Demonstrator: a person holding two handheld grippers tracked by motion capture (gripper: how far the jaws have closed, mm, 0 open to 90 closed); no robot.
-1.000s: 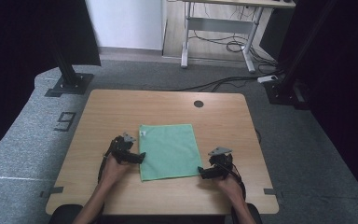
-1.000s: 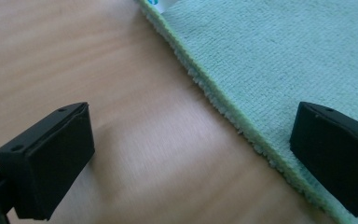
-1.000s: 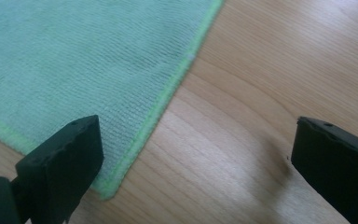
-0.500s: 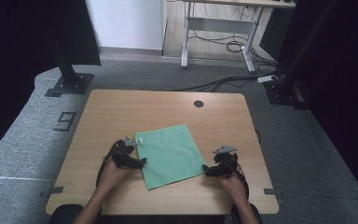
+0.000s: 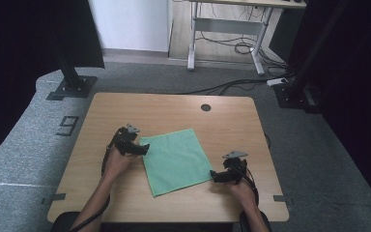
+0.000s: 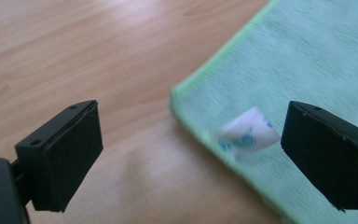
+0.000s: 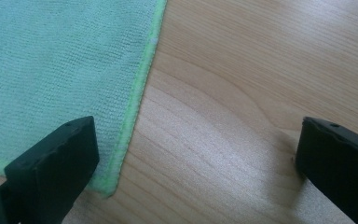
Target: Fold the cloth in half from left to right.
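A green cloth [image 5: 176, 159] lies flat and turned askew on the wooden table [image 5: 174, 111]. My left gripper [image 5: 144, 148] rests at the cloth's left corner, open. In the left gripper view that corner [image 6: 177, 93] with its white care tag [image 6: 248, 133] lies between the spread jaws, untouched. My right gripper [image 5: 213, 176] sits at the cloth's right corner, open. In the right gripper view the cloth's light green hem [image 7: 137, 93] and corner lie by the left jaw, with bare wood across the rest of the gap.
A round cable hole [image 5: 206, 107] sits near the table's far edge. Black stand bases [image 5: 70, 87] and a desk frame [image 5: 227, 34] with cables stand on the grey floor beyond. Bare wood surrounds the cloth on all sides.
The cloth has rotated and now lies askew. The left gripper has moved away from me, the right one toward me. Both grippers are open at its corners.
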